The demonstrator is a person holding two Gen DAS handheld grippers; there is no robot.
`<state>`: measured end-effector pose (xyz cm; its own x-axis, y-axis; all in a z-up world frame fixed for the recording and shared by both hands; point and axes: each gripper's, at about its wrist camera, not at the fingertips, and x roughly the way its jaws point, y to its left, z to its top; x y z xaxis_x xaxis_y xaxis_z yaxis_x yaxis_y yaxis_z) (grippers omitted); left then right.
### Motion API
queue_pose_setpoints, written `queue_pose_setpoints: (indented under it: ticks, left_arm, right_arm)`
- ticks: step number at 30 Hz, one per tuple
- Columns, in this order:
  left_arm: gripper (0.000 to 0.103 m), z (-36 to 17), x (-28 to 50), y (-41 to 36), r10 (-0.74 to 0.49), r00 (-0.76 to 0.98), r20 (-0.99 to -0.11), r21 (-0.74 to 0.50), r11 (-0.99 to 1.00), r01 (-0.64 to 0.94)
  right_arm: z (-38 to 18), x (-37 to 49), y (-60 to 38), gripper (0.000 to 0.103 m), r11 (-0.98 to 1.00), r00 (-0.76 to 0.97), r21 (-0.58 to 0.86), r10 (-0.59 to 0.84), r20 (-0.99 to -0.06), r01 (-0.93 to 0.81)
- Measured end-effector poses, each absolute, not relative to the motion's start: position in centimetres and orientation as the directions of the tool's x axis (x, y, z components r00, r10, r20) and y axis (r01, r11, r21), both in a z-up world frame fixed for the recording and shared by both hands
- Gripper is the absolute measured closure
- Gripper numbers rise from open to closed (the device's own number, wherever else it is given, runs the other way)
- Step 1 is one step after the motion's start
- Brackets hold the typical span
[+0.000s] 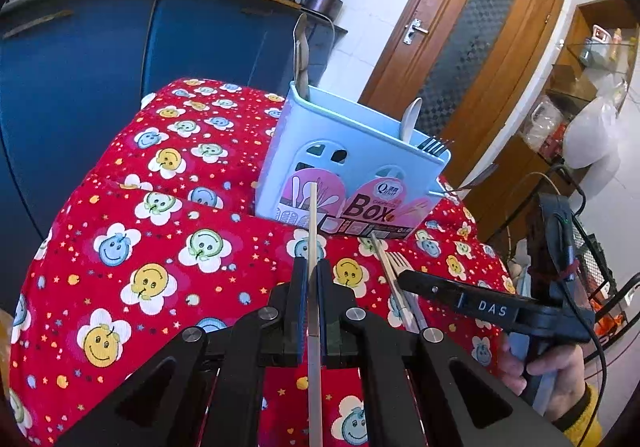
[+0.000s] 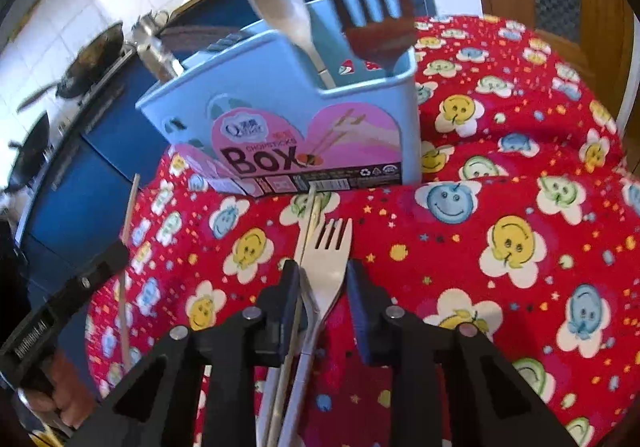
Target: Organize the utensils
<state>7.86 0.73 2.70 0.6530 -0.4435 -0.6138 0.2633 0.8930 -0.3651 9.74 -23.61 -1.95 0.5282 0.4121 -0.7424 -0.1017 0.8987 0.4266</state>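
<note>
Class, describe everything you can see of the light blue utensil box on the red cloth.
The utensil box is light blue plastic with rounded cut-outs in its front wall and a pink label reading "Box". It stands upright on the red smiley-flower cloth, its top open. A white spoon, a slotted spatula and a fork stick out of one end, and a wooden utensil out of the other. Neither gripper touches it.

The left gripper (image 1: pixel 313 287) points forward and down, its fingers (image 1: pixel 298 299) pressed together. At its 3 o'clock the right gripper (image 2: pixel 323 283) tilts downward, fingers (image 2: pixel 362 307) standing apart, its handle held in a hand (image 1: pixel 554 375).
</note>
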Motion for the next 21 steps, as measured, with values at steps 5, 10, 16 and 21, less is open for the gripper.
queue_pose_setpoints:
  ticks: [5,10,16,21]
  left_arm:
    - [0.099,2.9,7.6,0.8,-0.445,0.658,-0.607,-0.367,0.892,0.264]
    - [0.099,3.3,7.3,0.8,-0.448,0.665,-0.598,-0.366,0.890,0.270]
    - [0.099,3.8,7.0,0.6,-0.454,0.673,-0.583,-0.363,0.887,0.284]
    - [0.099,4.1,6.7,0.4,-0.456,0.676,-0.579,-0.361,0.887,0.289]
  right_arm:
    - [-2.2,9.0,-24.6,0.078,0.863,0.553,0.497,0.457,-0.697,-0.087]
    - [-1.7,7.3,-24.5,0.089,0.857,0.602,0.506,0.458,-0.654,-0.103]
    - [-0.9,5.4,-25.4,0.097,0.854,0.655,0.508,0.447,-0.610,-0.109]
    - [-0.2,4.7,-25.6,0.098,0.840,0.680,0.528,0.462,-0.570,-0.128]
